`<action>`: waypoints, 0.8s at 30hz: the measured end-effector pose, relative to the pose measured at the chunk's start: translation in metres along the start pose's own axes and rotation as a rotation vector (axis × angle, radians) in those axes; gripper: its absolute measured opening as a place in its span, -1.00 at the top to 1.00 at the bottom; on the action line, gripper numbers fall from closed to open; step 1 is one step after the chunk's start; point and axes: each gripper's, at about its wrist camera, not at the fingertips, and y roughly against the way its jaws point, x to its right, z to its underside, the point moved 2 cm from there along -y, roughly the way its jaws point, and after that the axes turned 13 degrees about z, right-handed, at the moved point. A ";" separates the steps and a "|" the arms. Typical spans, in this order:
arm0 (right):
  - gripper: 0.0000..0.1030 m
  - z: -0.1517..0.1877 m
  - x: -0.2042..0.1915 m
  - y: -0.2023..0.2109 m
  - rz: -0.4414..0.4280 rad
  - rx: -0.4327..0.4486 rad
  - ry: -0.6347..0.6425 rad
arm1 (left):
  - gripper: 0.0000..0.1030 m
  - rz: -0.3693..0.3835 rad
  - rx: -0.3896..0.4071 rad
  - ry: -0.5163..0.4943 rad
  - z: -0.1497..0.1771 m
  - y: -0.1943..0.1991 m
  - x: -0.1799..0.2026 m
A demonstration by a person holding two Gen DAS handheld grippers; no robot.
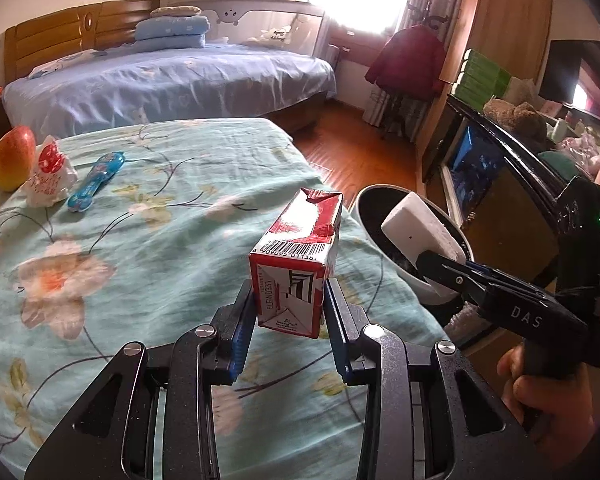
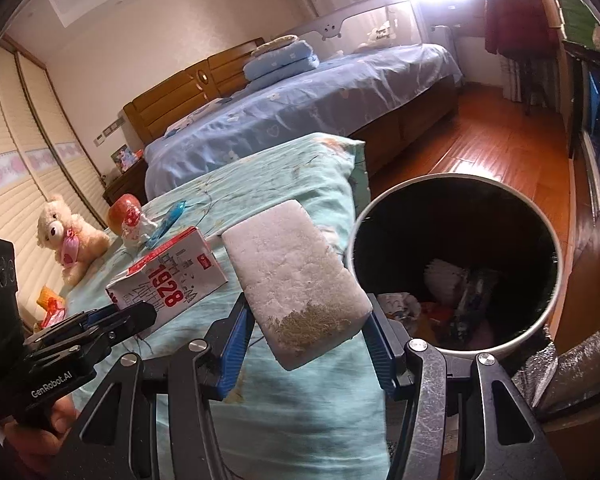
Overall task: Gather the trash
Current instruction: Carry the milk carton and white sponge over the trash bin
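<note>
Our left claw [image 1: 288,300] grips one red-and-white carton [image 1: 296,260], "1928" on its side, above the flowered bed [image 1: 140,240]. Our right claw [image 2: 306,320], marked "DAS", clamps one white foam block [image 2: 296,276] beside the bin [image 2: 556,276]. One apple [image 1: 12,158], one wrapper [image 1: 50,178], one blue packet [image 1: 96,180] lie well apart.
</note>
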 end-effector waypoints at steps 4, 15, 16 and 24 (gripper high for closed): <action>-0.06 -0.002 0.013 0.001 0.027 0.006 -0.018 | 0.38 0.013 -0.002 -0.019 -0.004 -0.006 0.009; -0.06 -0.009 0.046 0.004 0.098 0.025 -0.050 | 0.38 0.052 -0.015 -0.077 -0.018 -0.028 0.039; -0.06 -0.010 0.049 0.004 0.104 0.026 -0.050 | 0.38 0.056 -0.016 -0.081 -0.019 -0.030 0.041; -0.06 -0.018 0.068 0.003 0.143 0.036 -0.057 | 0.38 0.076 -0.035 -0.109 -0.030 -0.049 0.060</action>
